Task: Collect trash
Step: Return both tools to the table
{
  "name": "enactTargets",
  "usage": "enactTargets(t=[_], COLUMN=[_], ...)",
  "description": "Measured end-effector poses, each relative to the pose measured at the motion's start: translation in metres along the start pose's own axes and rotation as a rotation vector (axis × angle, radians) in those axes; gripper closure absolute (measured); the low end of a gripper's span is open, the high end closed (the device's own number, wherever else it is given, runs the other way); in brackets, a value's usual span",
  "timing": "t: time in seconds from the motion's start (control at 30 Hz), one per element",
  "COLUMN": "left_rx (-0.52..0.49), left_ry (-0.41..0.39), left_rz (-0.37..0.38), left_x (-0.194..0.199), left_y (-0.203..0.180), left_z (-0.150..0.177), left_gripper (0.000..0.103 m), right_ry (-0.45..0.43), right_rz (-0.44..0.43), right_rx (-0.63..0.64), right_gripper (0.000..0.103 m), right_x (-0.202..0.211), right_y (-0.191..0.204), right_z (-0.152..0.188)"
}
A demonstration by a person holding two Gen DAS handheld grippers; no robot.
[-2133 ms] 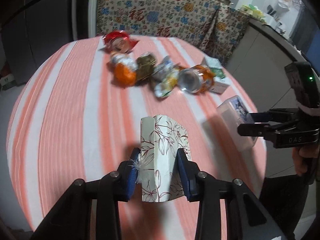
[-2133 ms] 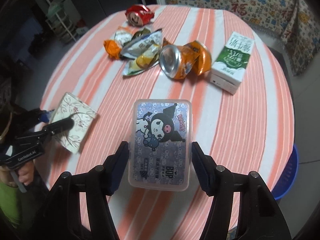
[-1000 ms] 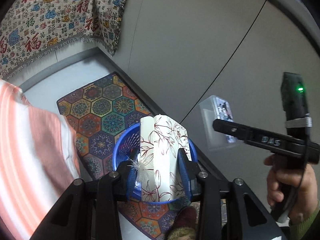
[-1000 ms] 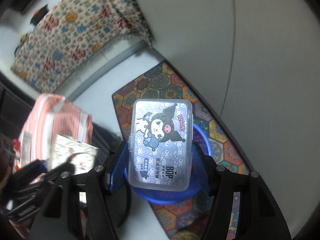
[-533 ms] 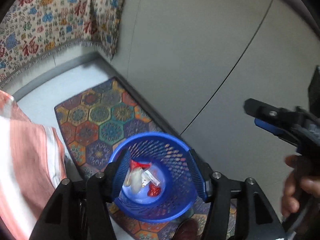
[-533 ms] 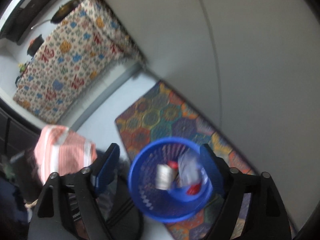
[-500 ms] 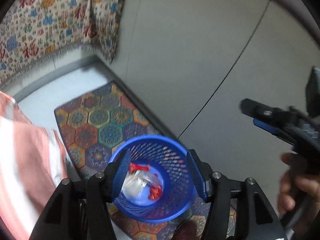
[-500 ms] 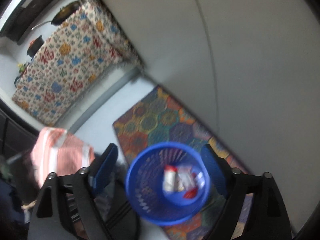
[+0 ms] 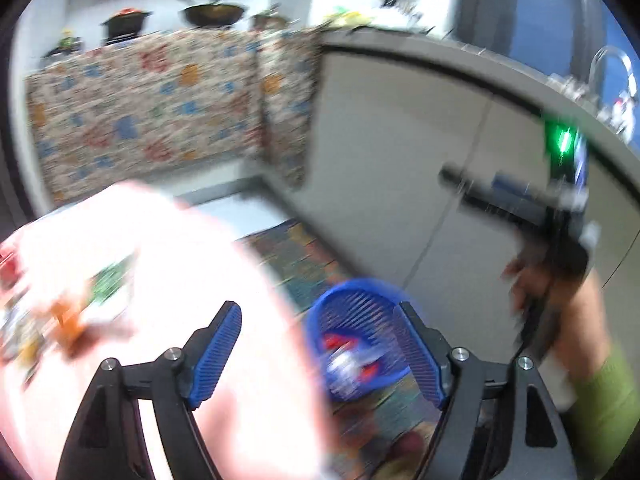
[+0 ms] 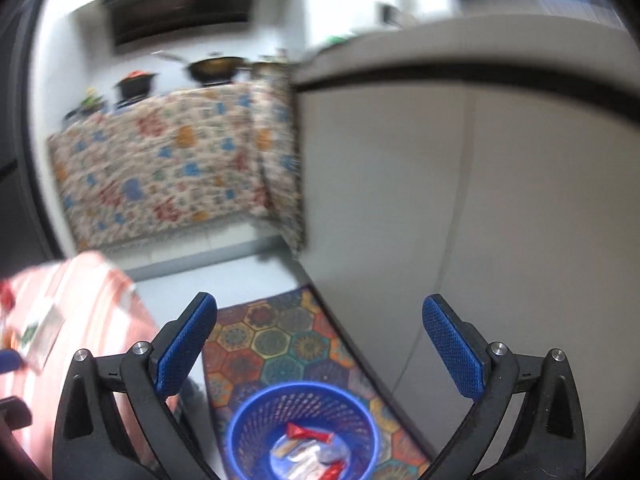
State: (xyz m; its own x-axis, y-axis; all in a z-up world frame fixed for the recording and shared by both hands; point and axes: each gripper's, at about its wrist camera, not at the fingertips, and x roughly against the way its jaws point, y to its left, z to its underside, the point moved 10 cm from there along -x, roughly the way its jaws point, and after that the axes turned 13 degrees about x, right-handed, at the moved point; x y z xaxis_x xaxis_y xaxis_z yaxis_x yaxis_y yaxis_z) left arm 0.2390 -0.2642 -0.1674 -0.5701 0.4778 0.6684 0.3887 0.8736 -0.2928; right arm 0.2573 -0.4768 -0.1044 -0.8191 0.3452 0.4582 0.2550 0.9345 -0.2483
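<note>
A blue mesh waste basket (image 10: 240, 430) stands on the floor with several wrappers and boxes (image 10: 310, 450) inside; it also shows in the left wrist view (image 9: 352, 300). My right gripper (image 10: 320, 344) is open and empty above it. My left gripper (image 9: 318, 354) is open and empty, over the table edge beside the basket. Blurred trash, an orange can (image 9: 66, 316) and a green carton (image 9: 110, 280), lies on the striped table (image 9: 172, 264). The right gripper appears in the left wrist view (image 9: 512, 196), held by a hand.
A patterned hexagon mat (image 10: 276, 344) lies under the basket. A grey cabinet front (image 10: 480, 208) stands to the right. A floral cloth (image 10: 168, 172) covers the counter behind, with pots on top. The green carton shows at the table's edge (image 10: 40, 332).
Both grippers let go of their boxes over the basket and stand open. Both views have since swung upward and left, toward the table and counter.
</note>
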Motion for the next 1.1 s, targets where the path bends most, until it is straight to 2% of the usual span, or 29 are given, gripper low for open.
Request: enactTargets(t=[0.1, 0.2, 0.27, 0.37, 0.43, 0.5, 0.63, 0.7, 0.8, 0.83, 1.1], left_rx=[0.025, 0.07, 0.113, 0.185, 0.219, 0.244, 0.289, 0.326, 0.316, 0.319, 0.338], left_ry=[0.042, 0.05, 0.044, 0.031, 0.028, 0.028, 0.038, 0.033, 0.038, 0.04, 0.035], left_rz=[-0.134, -0.259, -0.319, -0.391, -0.436, -0.477, -0.502, -0.479, -0.492, -0.493, -0.473], left_x=[0.019, 0.043, 0.062, 0.084, 0.091, 0.095, 0.095, 0.094, 0.096, 0.098, 0.097], left_y=[0.072, 0.143, 0.183, 0.238, 0.268, 0.291, 0.325, 0.326, 0.322, 0.323, 0.329], left_z=[0.041, 0.068, 0.078, 0.085, 0.086, 0.084, 0.081, 0.082, 0.083, 0.084, 0.08], left_gripper=[0.023, 0.023, 0.023, 0.023, 0.023, 0.023, 0.021, 0.021, 0.018, 0.016, 0.015], right_ry=[0.018, 0.049, 0.07, 0.124, 0.162, 0.187, 0.221, 0.228, 0.272, 0.295, 0.306], right_rz=[-0.072, -0.227, -0.349, -0.482, -0.54, -0.554, -0.549, -0.53, -0.548, -0.555, -0.572], right_rx=[0.056, 0.056, 0.091, 0.17, 0.224, 0.282, 0.365, 0.377, 0.359, 0.357, 0.329], right_gripper=[0.001, 0.001, 0.001, 0.001, 0.001, 0.001, 0.001, 0.001, 0.001, 0.001, 0.0], right_x=[0.002, 0.016, 0.035, 0.059, 0.071, 0.073, 0.069, 0.065, 0.057, 0.055, 0.055], right_y=[0.05, 0.122, 0.183, 0.266, 0.312, 0.347, 0.389, 0.397, 0.412, 0.414, 0.41], right_z=[-0.003, 0.002, 0.012, 0.035, 0.05, 0.058, 0.068, 0.07, 0.087, 0.093, 0.093])
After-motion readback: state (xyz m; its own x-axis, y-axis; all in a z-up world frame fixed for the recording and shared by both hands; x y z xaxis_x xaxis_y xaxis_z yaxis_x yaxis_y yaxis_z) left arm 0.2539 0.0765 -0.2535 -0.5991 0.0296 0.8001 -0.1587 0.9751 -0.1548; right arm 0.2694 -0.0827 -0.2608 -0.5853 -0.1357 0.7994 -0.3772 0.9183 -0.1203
